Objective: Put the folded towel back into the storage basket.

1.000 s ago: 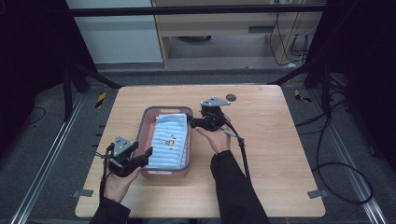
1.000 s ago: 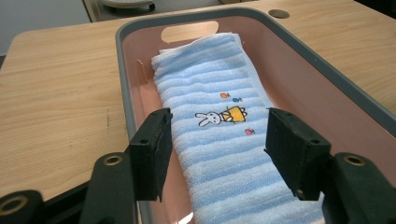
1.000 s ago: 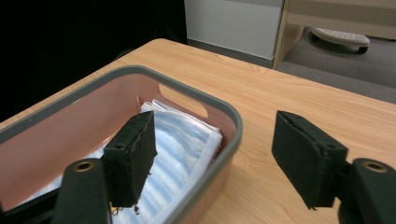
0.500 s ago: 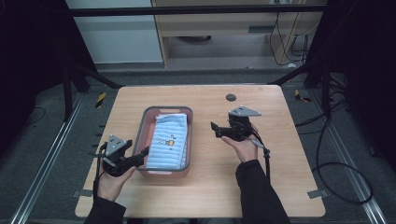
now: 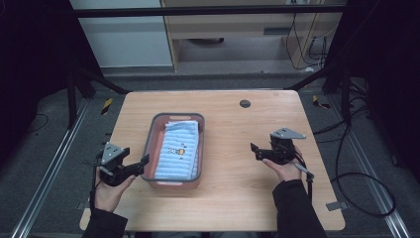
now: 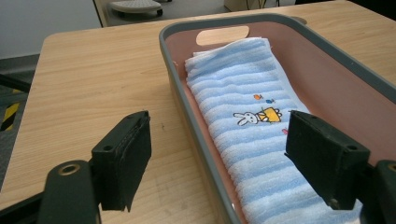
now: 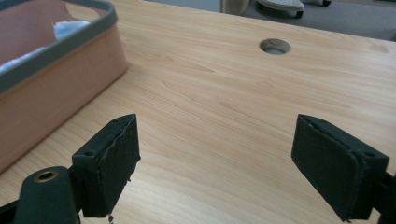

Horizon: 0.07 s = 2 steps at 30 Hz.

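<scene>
In the middle of the light wooden table (image 5: pixel 233 198) stands a pink plastic basket with a grey rim (image 5: pixel 149 144), and inside it lies a folded light-blue striped towel with a small rabbit picture (image 5: pixel 179 151), flat on the bottom.

The left gripper (image 5: pixel 140 164) is at the near left corner of the basket. Its jaws have just been opening and now stand wide, one on each side of the rim, not pressing it. The right gripper (image 5: pixel 256 151) is over bare wood, well apart to the right of the basket. Its jaws have also just been opening and hold nothing. Farther away there is a round dark hole (image 5: pixel 244 103) in the tabletop.
</scene>
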### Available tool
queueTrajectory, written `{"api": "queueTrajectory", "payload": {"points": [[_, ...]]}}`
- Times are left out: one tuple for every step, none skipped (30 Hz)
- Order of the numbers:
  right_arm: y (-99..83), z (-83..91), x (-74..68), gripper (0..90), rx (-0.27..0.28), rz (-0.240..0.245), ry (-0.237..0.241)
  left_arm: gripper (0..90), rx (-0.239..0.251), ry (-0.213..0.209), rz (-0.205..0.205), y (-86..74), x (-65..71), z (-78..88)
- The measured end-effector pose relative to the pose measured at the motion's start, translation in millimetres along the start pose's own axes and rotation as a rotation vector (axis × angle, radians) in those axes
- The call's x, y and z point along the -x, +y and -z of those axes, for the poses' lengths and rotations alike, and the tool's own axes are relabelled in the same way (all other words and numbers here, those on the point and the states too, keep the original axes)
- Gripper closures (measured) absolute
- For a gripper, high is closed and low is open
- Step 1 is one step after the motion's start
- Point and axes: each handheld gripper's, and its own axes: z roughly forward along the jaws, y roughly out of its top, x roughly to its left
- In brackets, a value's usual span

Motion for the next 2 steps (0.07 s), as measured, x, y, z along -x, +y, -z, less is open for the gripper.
{"api": "queueTrajectory", "payload": {"points": [[-3.1, 2.7, 3.1, 15.3, -0.003, 0.000, -0.009, 21.8, 0.003, 0.010, 0.004, -1.3, -3.7, 0.8], [-3.1, 2.7, 3.1, 15.3, -0.003, 0.000, -0.009, 21.8, 0.003, 0.010, 0.004, -1.3, -3.7, 0.8]]}}
